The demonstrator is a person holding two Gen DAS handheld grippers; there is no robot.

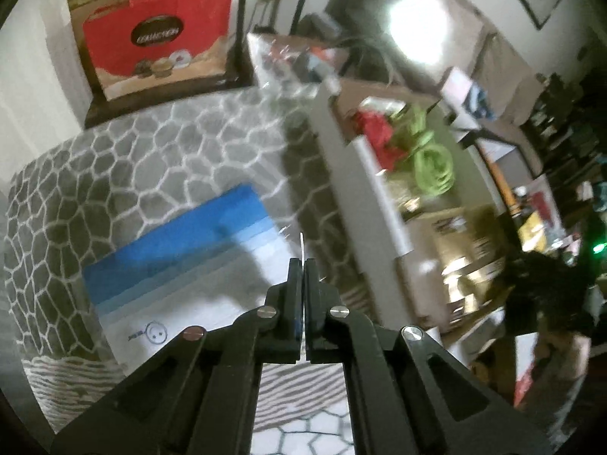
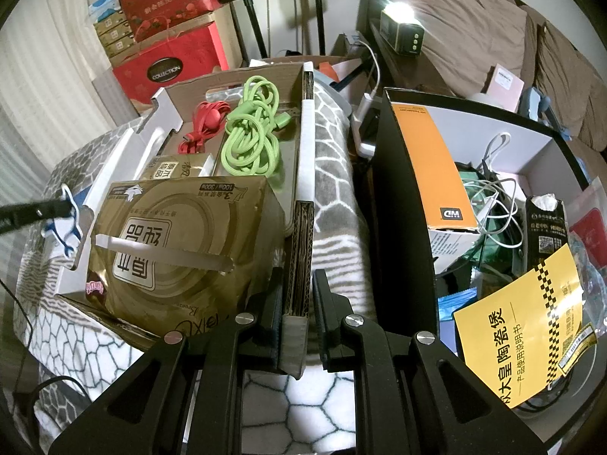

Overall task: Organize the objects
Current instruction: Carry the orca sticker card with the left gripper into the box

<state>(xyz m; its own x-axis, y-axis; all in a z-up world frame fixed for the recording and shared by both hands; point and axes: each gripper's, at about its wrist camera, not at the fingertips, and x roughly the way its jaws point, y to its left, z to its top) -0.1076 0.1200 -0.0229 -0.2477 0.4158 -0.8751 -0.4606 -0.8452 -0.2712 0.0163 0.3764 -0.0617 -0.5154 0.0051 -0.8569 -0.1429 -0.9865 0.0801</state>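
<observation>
"COLLECTION" on red bag (image 2: 163, 70); left jaws clenched on thin sheet (image 1: 302, 244), right jaws on cardboard box wall (image 2: 301, 261).

A home bedroom: a bed with a grey patterned blanket (image 2: 334, 174), brown pillows (image 2: 474, 22), stacked gift boxes (image 2: 167, 38).
</observation>
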